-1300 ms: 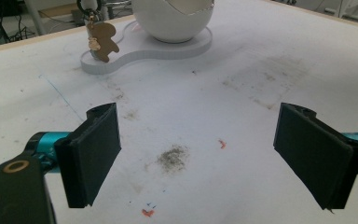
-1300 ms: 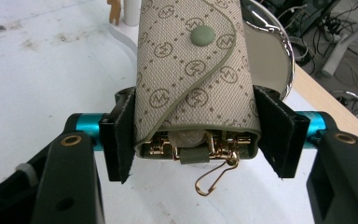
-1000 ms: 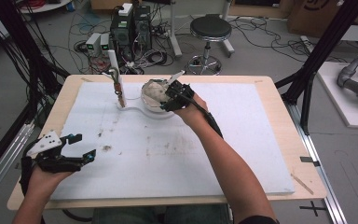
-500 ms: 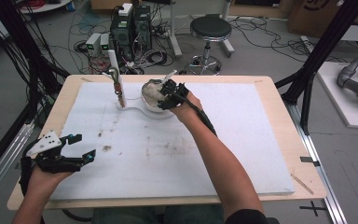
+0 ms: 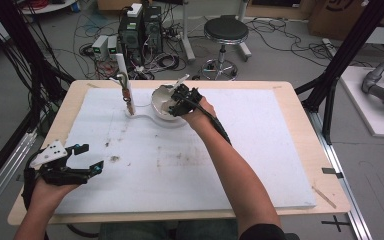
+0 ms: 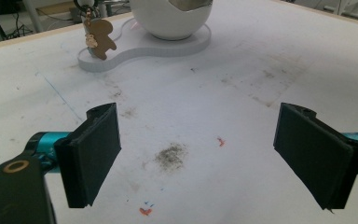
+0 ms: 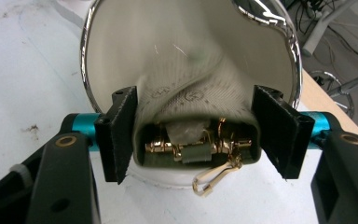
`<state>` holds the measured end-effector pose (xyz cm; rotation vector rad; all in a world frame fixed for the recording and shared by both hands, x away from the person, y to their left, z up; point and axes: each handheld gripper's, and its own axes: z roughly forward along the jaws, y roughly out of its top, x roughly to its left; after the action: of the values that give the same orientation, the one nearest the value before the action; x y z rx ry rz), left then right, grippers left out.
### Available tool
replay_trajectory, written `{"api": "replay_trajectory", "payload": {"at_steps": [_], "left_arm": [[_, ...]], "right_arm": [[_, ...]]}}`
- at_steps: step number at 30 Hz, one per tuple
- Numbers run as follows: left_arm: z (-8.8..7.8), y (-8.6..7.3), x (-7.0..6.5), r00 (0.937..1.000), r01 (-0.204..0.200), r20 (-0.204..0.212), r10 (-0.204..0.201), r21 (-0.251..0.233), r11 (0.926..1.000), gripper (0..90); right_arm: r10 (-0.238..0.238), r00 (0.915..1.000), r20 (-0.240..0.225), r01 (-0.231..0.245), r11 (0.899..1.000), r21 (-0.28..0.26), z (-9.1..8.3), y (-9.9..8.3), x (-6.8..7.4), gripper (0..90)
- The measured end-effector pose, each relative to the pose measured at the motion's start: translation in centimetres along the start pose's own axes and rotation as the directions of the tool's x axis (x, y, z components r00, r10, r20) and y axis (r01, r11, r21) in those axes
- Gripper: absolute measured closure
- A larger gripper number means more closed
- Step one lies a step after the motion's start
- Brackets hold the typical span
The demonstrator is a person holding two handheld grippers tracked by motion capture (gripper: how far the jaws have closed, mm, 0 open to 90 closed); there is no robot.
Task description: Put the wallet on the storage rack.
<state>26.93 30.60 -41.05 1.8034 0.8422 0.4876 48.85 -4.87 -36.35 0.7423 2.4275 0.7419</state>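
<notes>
The small fabric pouch (image 7: 191, 112) with gold clasp hardware lies in the white bowl (image 5: 161, 102) at the bench's (image 5: 280, 150) far side. It looks soft, light and floppy; the stiff clasp end offers the surest hold. The right gripper's (image 7: 196, 135) fingers have just been opening, flanking the pouch unpressed. The left gripper (image 6: 196, 154) rests open, unchanged.

Right tool lets go at the bowl

The right tool (image 7: 196, 140) has just been opening its jaws; the grey pouch (image 7: 191, 112) with gold clasps sits between the pads in the white bowl (image 7: 121, 42), its sides barely clear of them.
</notes>
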Motion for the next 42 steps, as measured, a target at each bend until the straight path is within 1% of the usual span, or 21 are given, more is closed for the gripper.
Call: {"api": "replay_trajectory", "payload": {"at_steps": [3,6,10,12,17,20,22,23,24,26,27,29,30,31,33,35,36,37,38,39,42], "left_arm": [[0.0,-0.1,0.1,1.0000,0.002,0.000,-0.002,0.003,1.0000,14.6],[0.0,-0.2,0.1,1.0000,0.007,-0.002,-0.007,0.003,1.0000,14.6],[0.1,-0.1,0.2,1.0000,0.003,0.001,-0.003,0.004,1.0000,14.6],[0.4,0.0,0.1,1.0000,0.002,0.006,-0.002,0.001,1.0000,14.6],[1.0,0.3,-0.1,0.9997,-0.006,0.023,0.006,0.004,1.0000,14.6],[1.4,0.5,-0.1,0.9995,-0.011,0.031,0.011,0.001,0.9999,14.6],[1.9,0.7,-0.1,0.9992,-0.010,0.038,0.011,-0.004,0.9999,14.6],[1.9,0.7,-0.1,0.9992,-0.010,0.038,0.011,-0.004,0.9999,14.7],[2.2,0.9,-0.1,0.9988,-0.010,0.048,0.011,-0.007,0.9999,14.6],[2.5,1.0,-0.1,0.9986,-0.012,0.051,0.012,-0.009,0.9999,14.6],[2.9,1.2,-0.1,0.9981,-0.014,0.061,0.015,-0.010,0.9999,14.6],[3.1,1.3,-0.2,0.9979,-0.015,0.063,0.015,-0.011,0.9998,14.6],[3.4,1.3,-0.2,0.9974,-0.014,0.070,0.015,-0.012,0.9998,14.6],[3.9,1.5,-0.3,0.9967,-0.016,0.079,0.017,-0.011,0.9998,14.6],[4.4,1.6,-0.4,0.9962,-0.017,0.085,0.017,-0.008,0.9998,14.6],[4.8,1.7,-0.4,0.9958,-0.019,0.090,0.020,-0.010,0.9998,14.6],[4.8,1.7,-0.4,0.9958,-0.019,0.090,0.020,-0.010,0.9998,14.6],[5.0,1.8,-0.4,0.9956,-0.018,0.092,0.019,-0.012,0.9998,14.6],[5.2,1.9,-0.4,0.9956,-0.018,0.092,0.019,-0.013,0.9998,14.6],[5.3,1.9,-0.4,0.9954,-0.018,0.093,0.019,-0.015,0.9997,14.6],[5.7,2.0,-0.4,0.9955,-0.019,0.092,0.020,-0.015,0.9997,14.6]], "right_arm": [[-0.006,0.9999,0.012,0.006,1.000,-0.008,-0.2,0.0,0.1,32.9],[-0.008,0.9998,0.016,0.008,1.000,-0.018,-0.6,0.1,0.1,29.8],[0.008,0.9999,0.008,-0.008,0.999,-0.036,-1.3,0.0,-0.1,25.5],[0.022,0.9998,0.002,-0.022,0.998,-0.052,-2.2,-0.3,-0.2,23.6],[0.032,0.9995,-0.005,-0.032,0.996,-0.083,-4.1,-1.5,-0.6,22.7],[0.034,0.9994,-0.006,-0.035,0.996,-0.082,-5.0,-2.1,-0.8,21.6],[0.036,0.9993,-0.009,-0.036,0.995,-0.091,-6.4,-3.0,-1.0,21.5],[0.036,0.9993,-0.009,-0.036,0.995,-0.091,-6.4,-3.0,-1.0,21.5],[0.044,0.9990,-0.009,-0.045,0.990,-0.134,-7.6,-4.0,-1.1,21.5],[0.048,0.9987,-0.013,-0.050,0.989,-0.142,-7.9,-4.4,-1.2,21.5],[0.054,0.9984,-0.015,-0.055,0.989,-0.134,-8.8,-5.2,-1.4,21.4],[0.058,0.9982,-0.015,-0.059,0.986,-0.157,-9.6,-6.2,-1.6,21.5],[0.058,0.9982,-0.015,-0.059,0.986,-0.157,-9.6,-6.2,-1.6,21.5],[0.074,0.9972,-0.012,-0.075,0.981,-0.177,-10.5,-7.2,-1.8,21.5],[0.092,0.9957,-0.011,-0.092,0.979,-0.181,-11.2,-8.2,-2.1,21.4],[0.103,0.9946,-0.006,-0.103,0.975,-0.198,-11.9,-9.2,-2.4,21.5],[0.120,0.9927,-0.007,-0.119,0.972,-0.201,-12.2,-9.8,-2.5,21.5],[0.120,0.9927,-0.007,-0.119,0.972,-0.201,-12.2,-9.8,-2.5,21.5],[0.129,0.9917,-0.003,-0.126,0.971,-0.202,-12.5,-10.3,-2.6,21.5],[0.142,0.9899,-0.002,-0.139,0.968,-0.211,-13.0,-11.4,-3.0,21.4],[0.173,0.9850,0.003,-0.167,0.959,-0.228,-13.6,-13.2,-3.4,21.3]]}}
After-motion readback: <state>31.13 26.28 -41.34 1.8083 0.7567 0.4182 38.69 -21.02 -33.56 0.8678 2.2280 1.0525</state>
